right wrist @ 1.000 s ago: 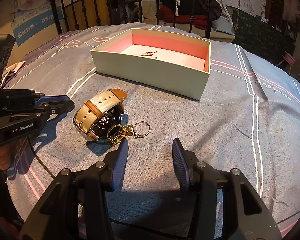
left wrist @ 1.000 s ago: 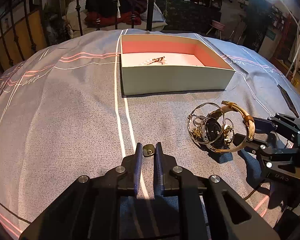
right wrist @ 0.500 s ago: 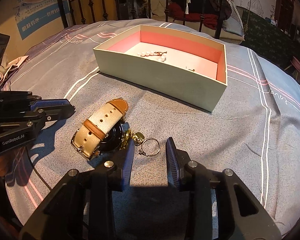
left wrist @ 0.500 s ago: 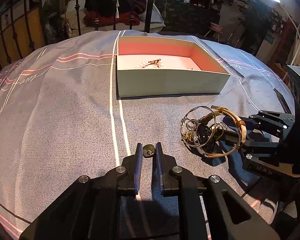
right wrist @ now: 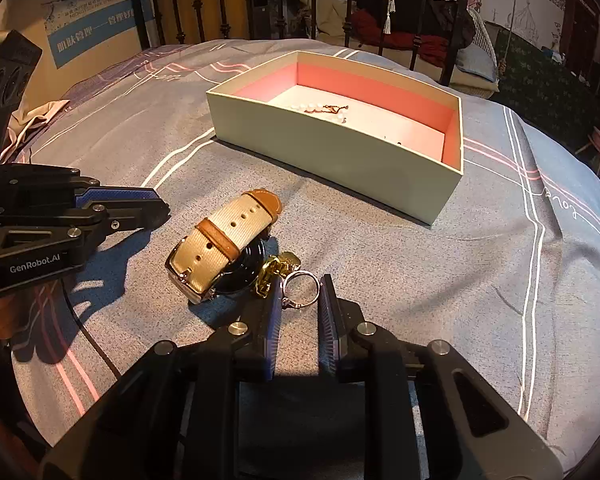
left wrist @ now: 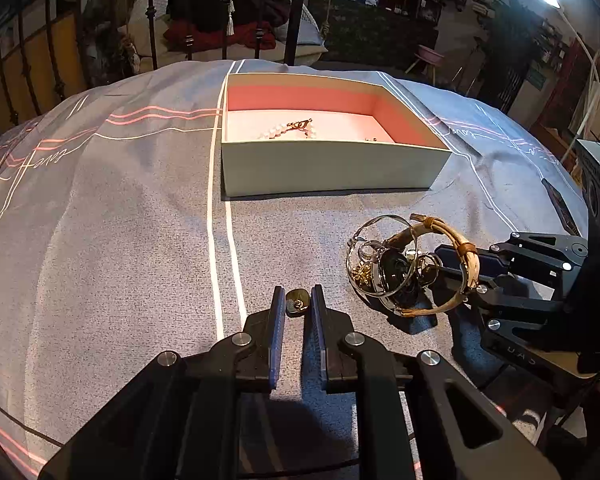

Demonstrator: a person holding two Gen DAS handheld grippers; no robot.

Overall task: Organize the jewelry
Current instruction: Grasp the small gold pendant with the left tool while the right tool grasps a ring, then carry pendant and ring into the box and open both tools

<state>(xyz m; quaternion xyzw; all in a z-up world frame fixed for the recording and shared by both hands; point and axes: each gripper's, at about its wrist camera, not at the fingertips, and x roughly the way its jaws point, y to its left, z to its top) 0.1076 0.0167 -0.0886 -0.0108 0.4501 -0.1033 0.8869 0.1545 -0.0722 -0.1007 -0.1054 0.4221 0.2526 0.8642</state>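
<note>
Since the earlier frames our right gripper (right wrist: 300, 300) has crept forward from bare blanket to the pile of jewelry, and its jaws, wide a second ago, are closing with a silver ring (right wrist: 300, 289) standing between the pads; we cannot tell whether they press on it yet. The ring lies on the grey blanket (right wrist: 440, 320) just beside a gold charm (right wrist: 274, 270) and a watch (right wrist: 224, 248) with a beige strap. We judge the ring light, hard and slippery, likely to skid or tip, so the pads should take it across the band, clear of the charm. Our left gripper (left wrist: 298, 304) stays as before, nearly shut on a small dark earring (left wrist: 298, 303) held at its tips above the blanket. The open box (right wrist: 340, 148) with the pink lining sits well beyond, already holding a pearl strand (right wrist: 320, 109). The pile itself looks unmoved; only its place in each view has shifted.
</note>
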